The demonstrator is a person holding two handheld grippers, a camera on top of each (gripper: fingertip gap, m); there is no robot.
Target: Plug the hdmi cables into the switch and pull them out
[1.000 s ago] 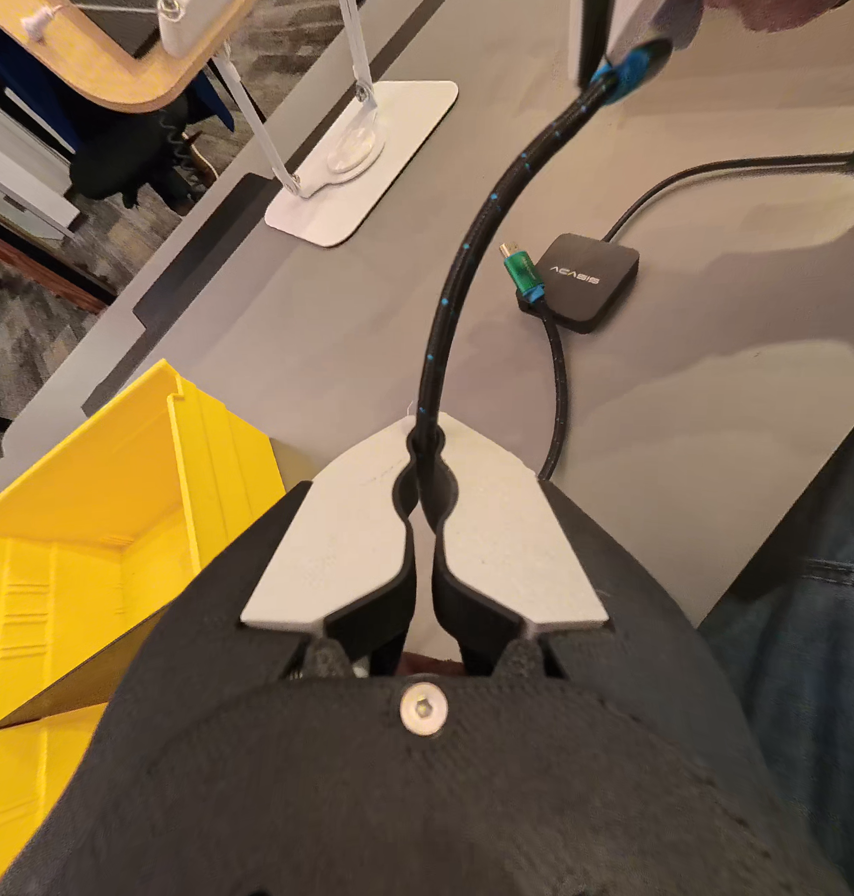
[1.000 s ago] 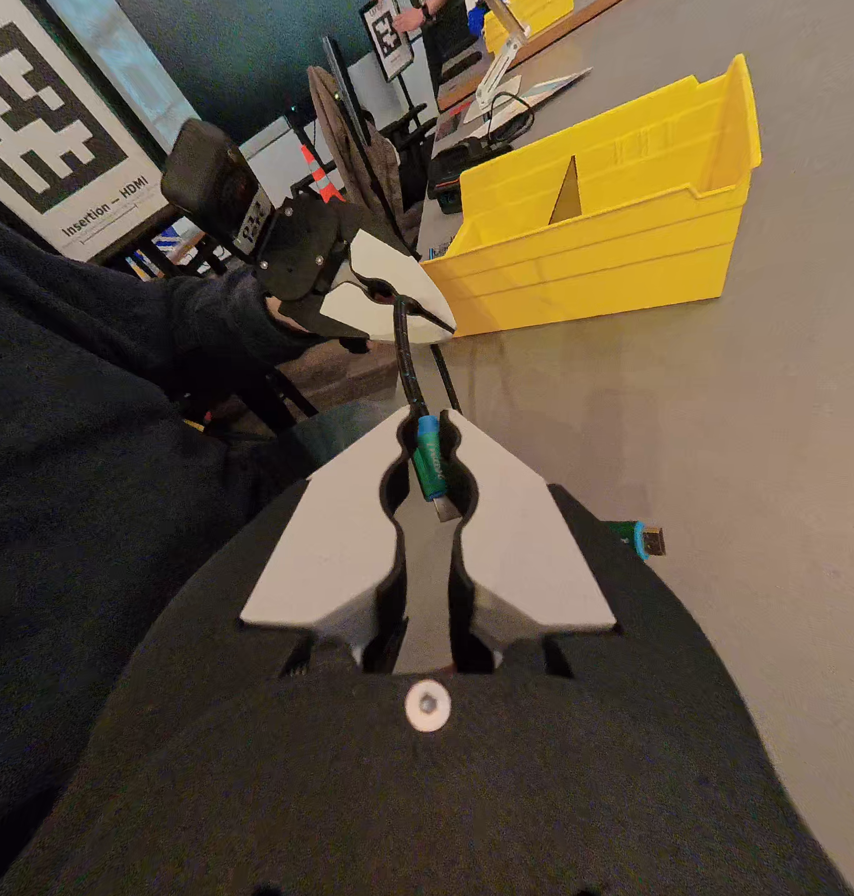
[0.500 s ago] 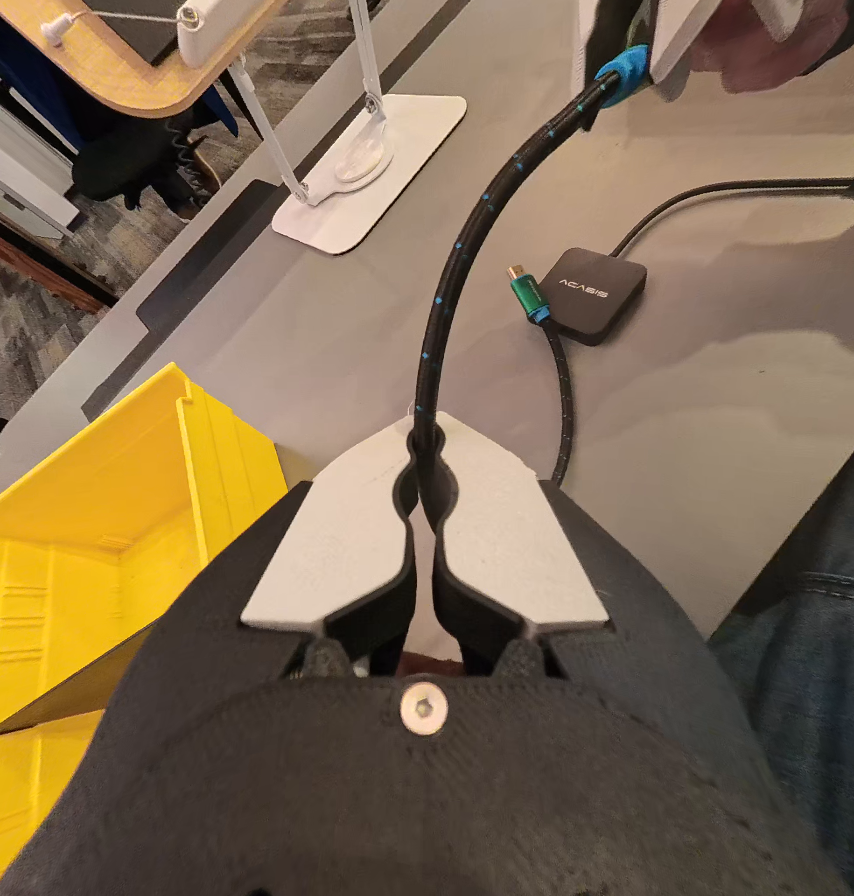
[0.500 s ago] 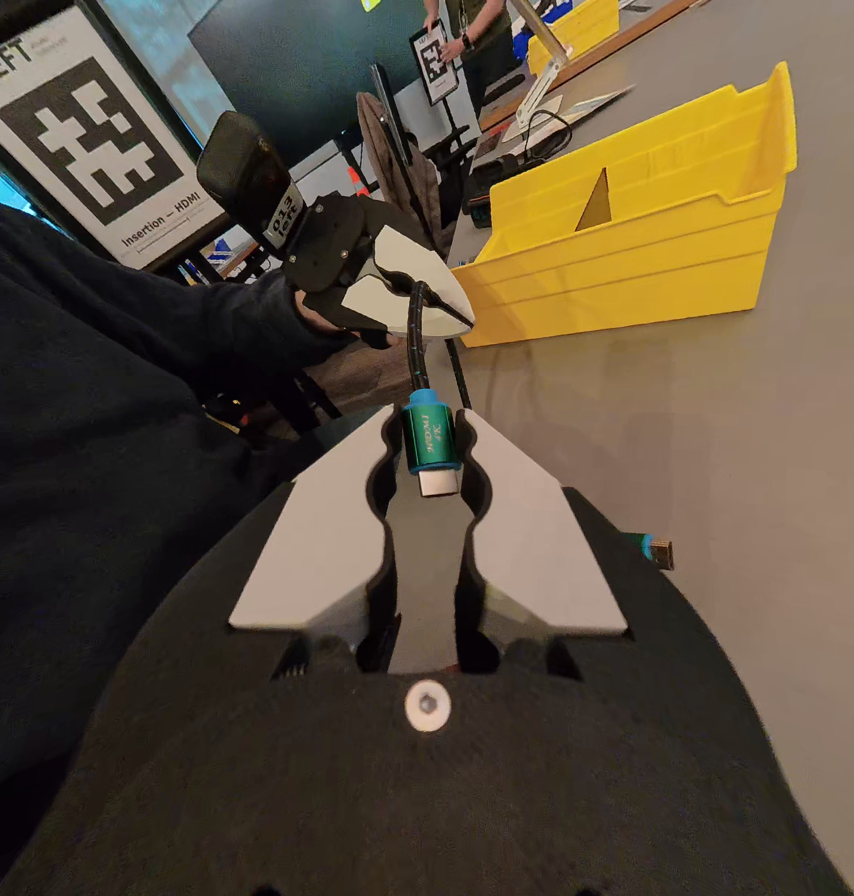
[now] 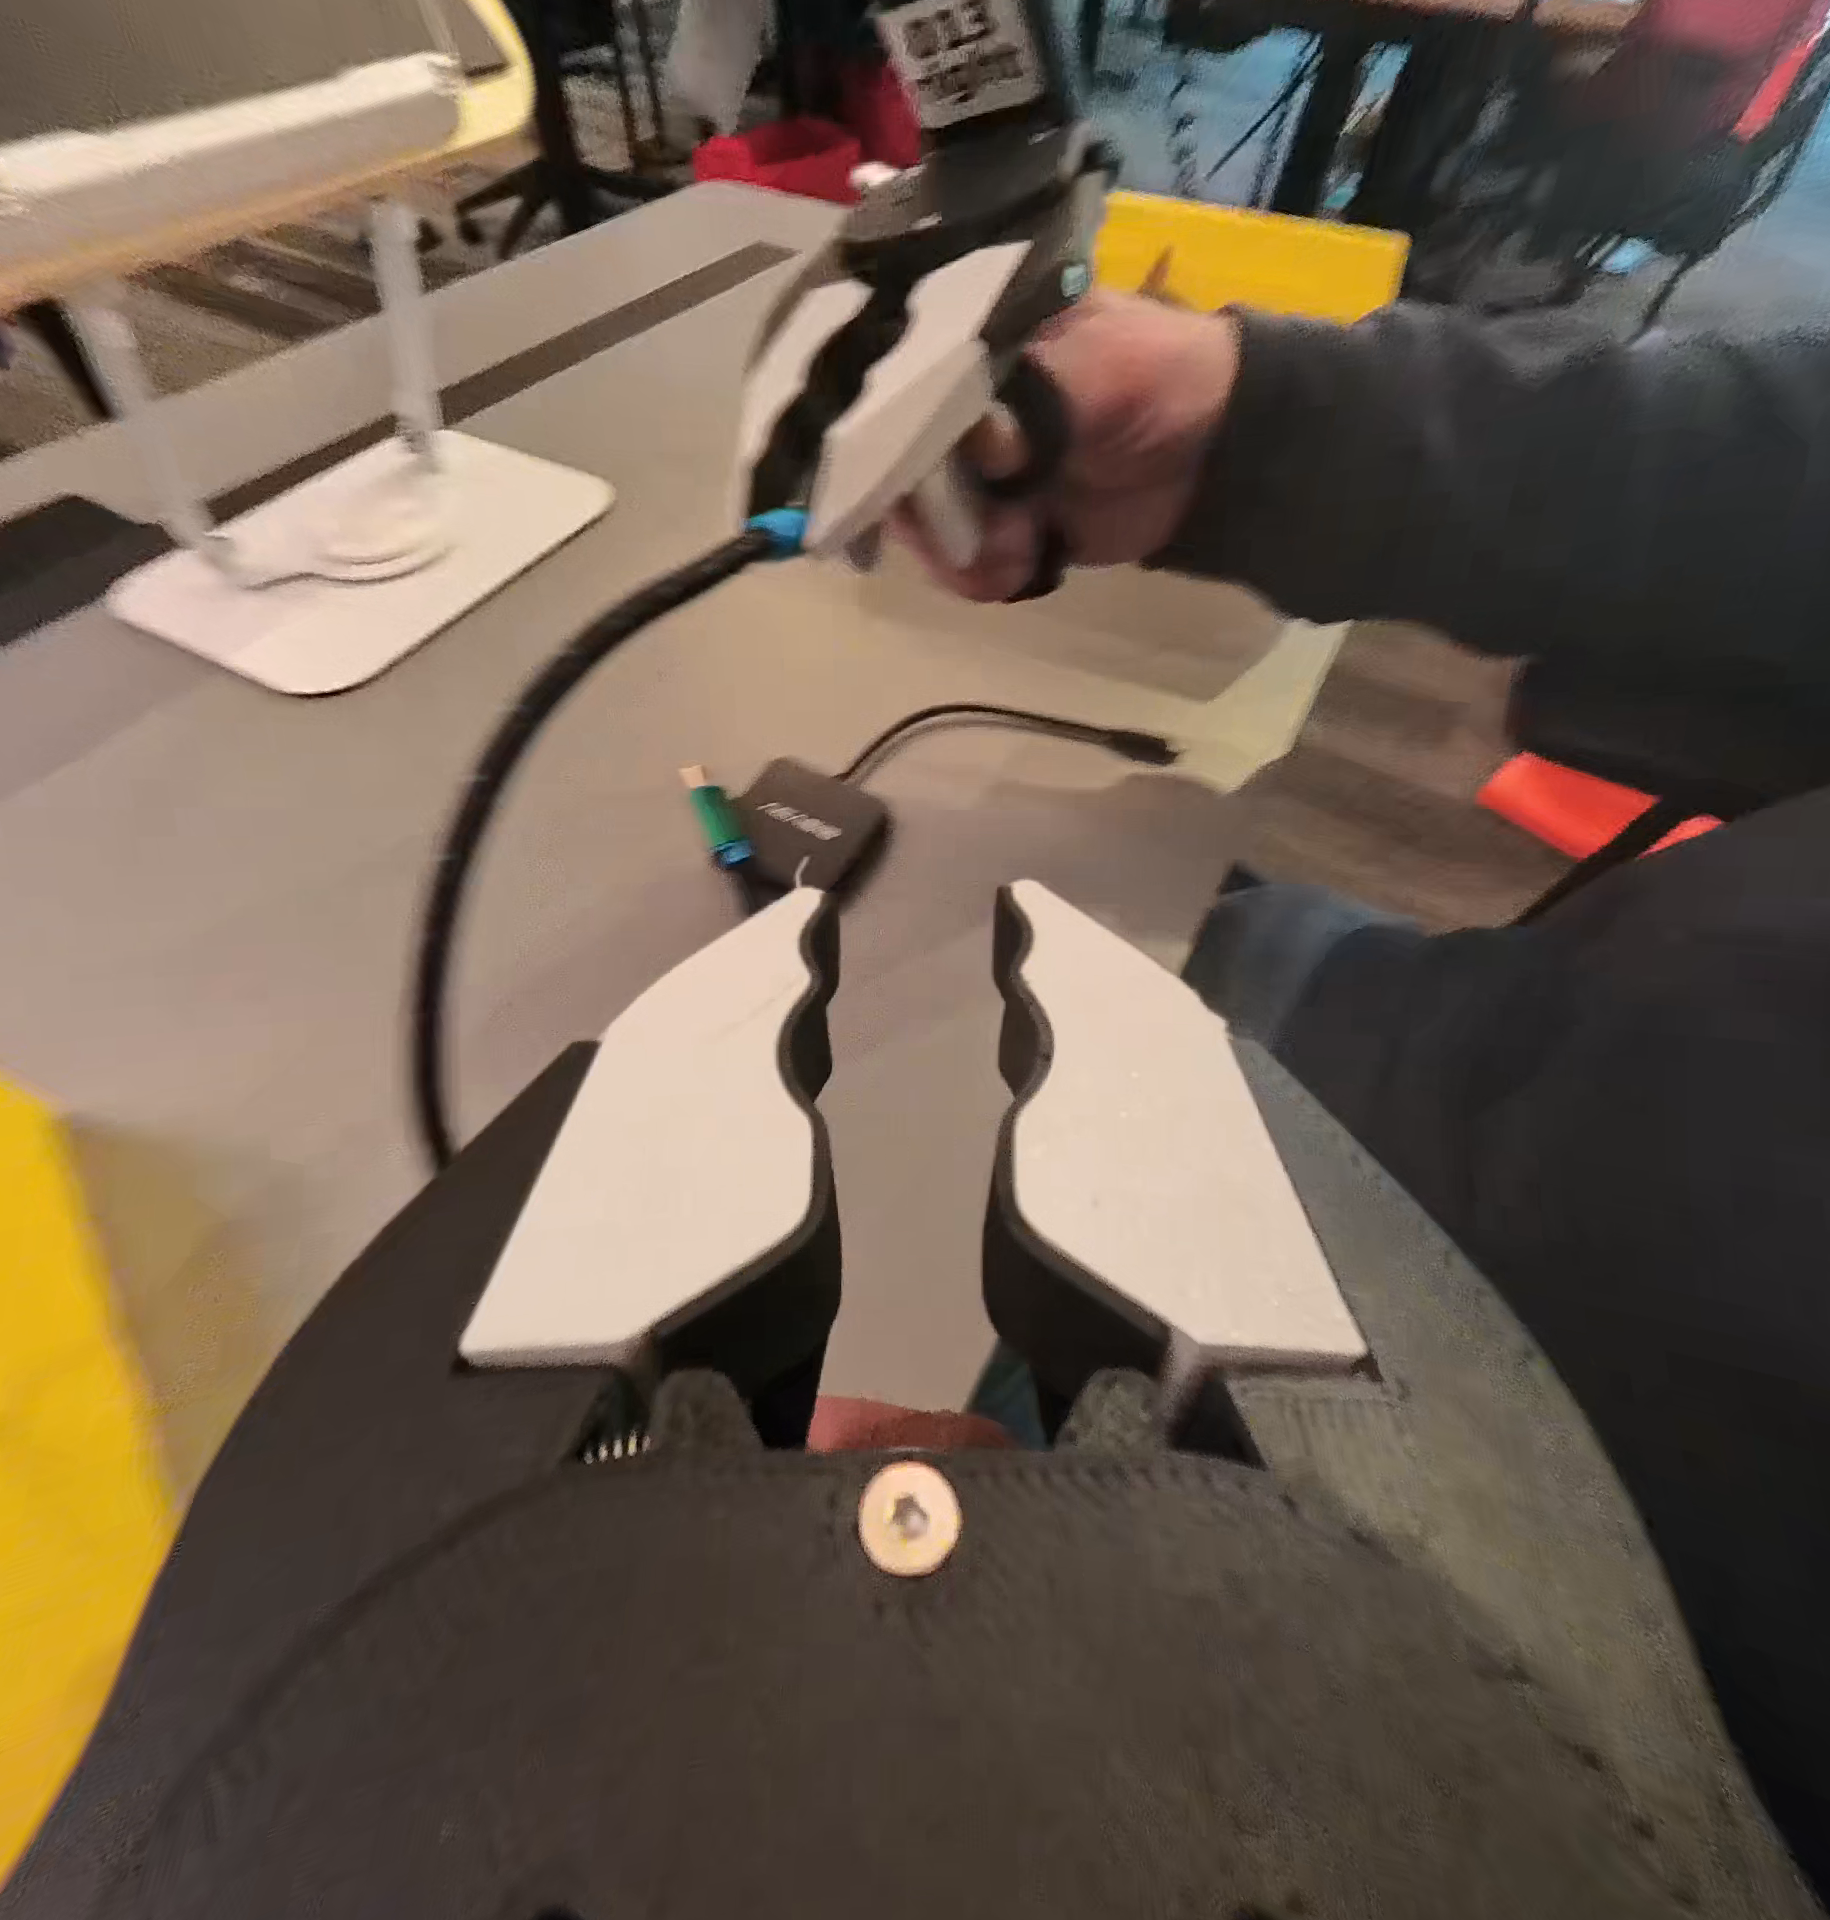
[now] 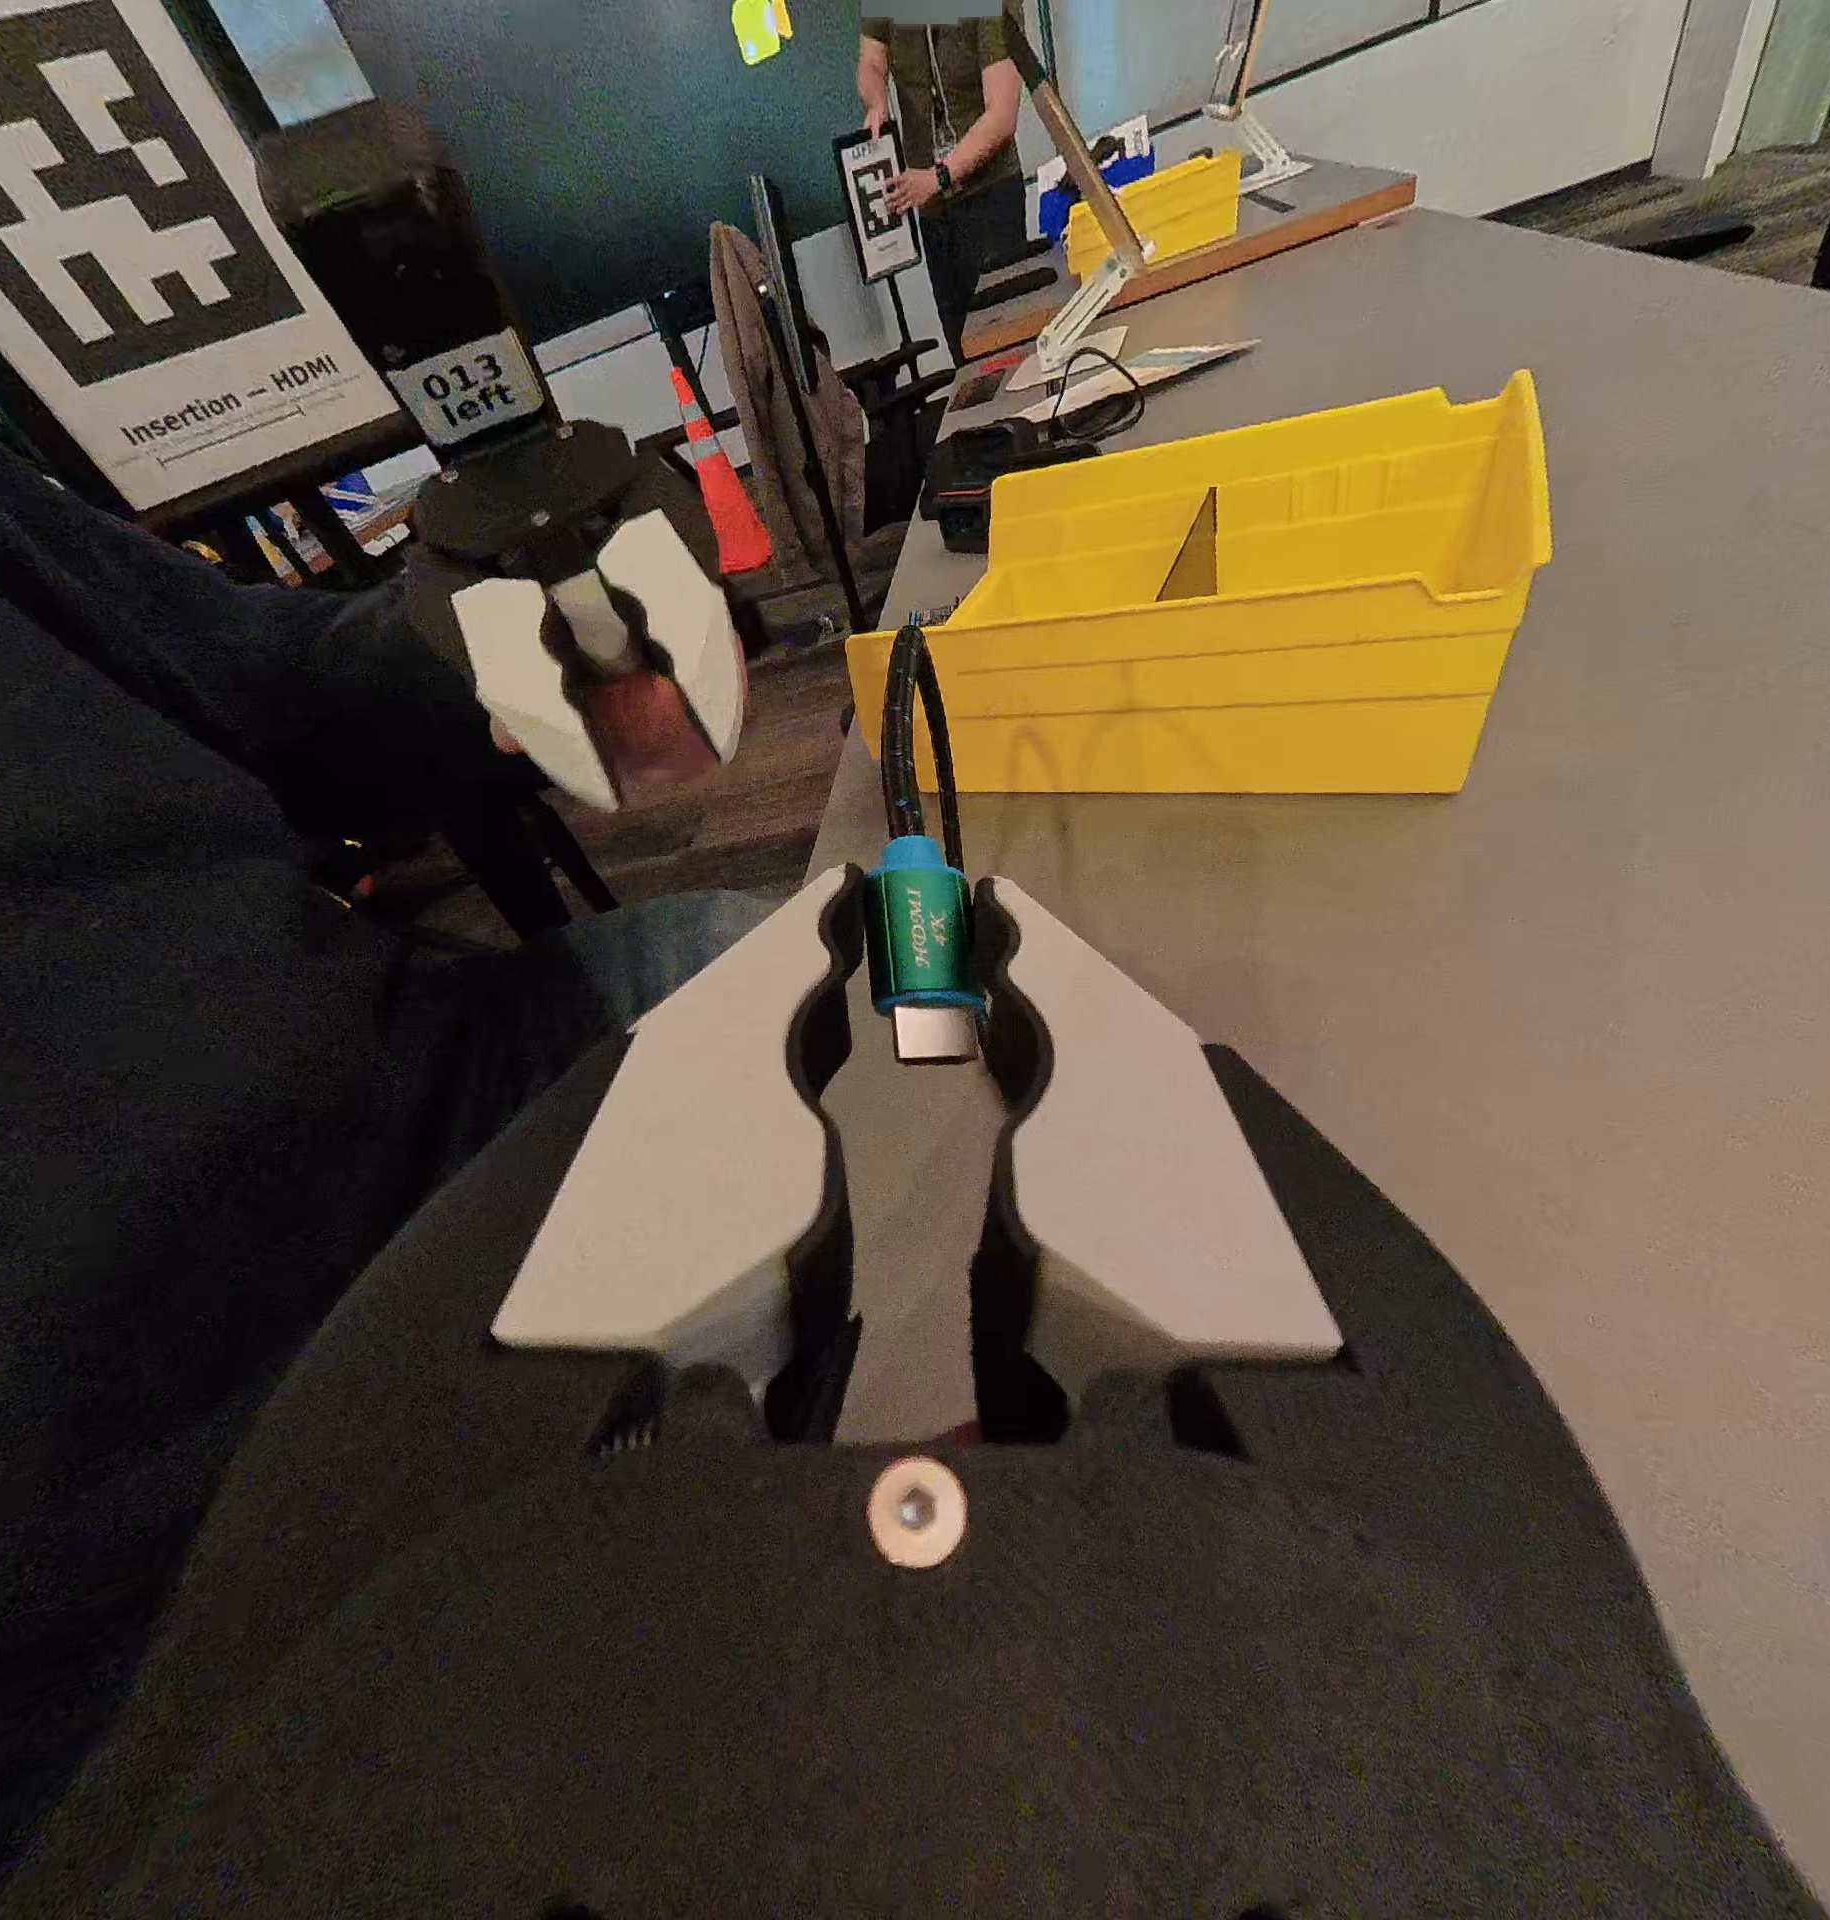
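Observation:
My right gripper (image 6: 916, 894) is shut on a green HDMI plug (image 6: 921, 945) with a blue collar, metal tip pointing back at the camera; its black braided cable (image 6: 906, 717) loops down to the grey table. In the left wrist view the right gripper (image 5: 797, 488) holds that plug above the table, and the cable (image 5: 485, 790) arcs down to the left. My left gripper (image 5: 911, 904) is open and empty over the table edge; it also shows in the right wrist view (image 6: 667, 769). The black switch (image 5: 817, 821) lies flat ahead of it, with a second green plug (image 5: 719, 821) lying beside it, unplugged.
A yellow bin (image 6: 1233, 644) with a divider stands on the grey table (image 6: 1513, 1039); its corner shows at the left (image 5: 17, 1299). A white lamp base (image 5: 371, 561) stands at the back left. The switch's thin black lead (image 5: 994, 717) runs right. A person's dark sleeve (image 5: 1565, 447) is on the right. My hands' fingertips stand some 10 cm from each other. Between my right fingertips and the black switch (image 5: 817, 821) there is roughly 15 cm.
My left gripper has opened and let go of the braided cable, then swung away from it. My right gripper still holds the plug and now holds it level.

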